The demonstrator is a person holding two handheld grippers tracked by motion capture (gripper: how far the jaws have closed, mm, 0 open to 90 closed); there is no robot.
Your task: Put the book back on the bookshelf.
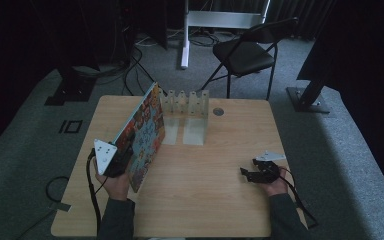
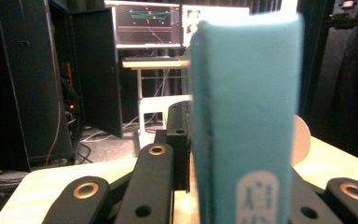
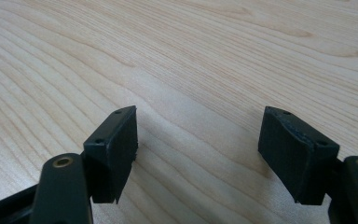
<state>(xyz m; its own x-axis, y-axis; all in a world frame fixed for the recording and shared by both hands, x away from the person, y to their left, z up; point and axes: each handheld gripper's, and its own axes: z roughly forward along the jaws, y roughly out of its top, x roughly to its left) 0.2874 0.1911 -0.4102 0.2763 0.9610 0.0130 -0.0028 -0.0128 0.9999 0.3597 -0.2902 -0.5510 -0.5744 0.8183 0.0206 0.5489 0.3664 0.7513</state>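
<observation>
- The book [image 1: 142,134], a large one with a colourful cover and a teal spine, stands tilted on edge over the left half of the table [image 1: 205,200], its top corner reaching toward the far edge.
- The left gripper [image 1: 122,160] clamps the book at its near end; in the left gripper view the teal spine [image 2: 247,121] rises between the black jaws, which are closed tight on it.
- A pale rack [image 1: 186,105] with upright dividers stands at the far edge near the middle, just beside the book's far corner; whether they touch is hard to tell in the dim high view.
- The right gripper [image 1: 252,172] lies low near the right edge, well apart from the book.
- Its jaws stand wide with bare wood between them.
</observation>
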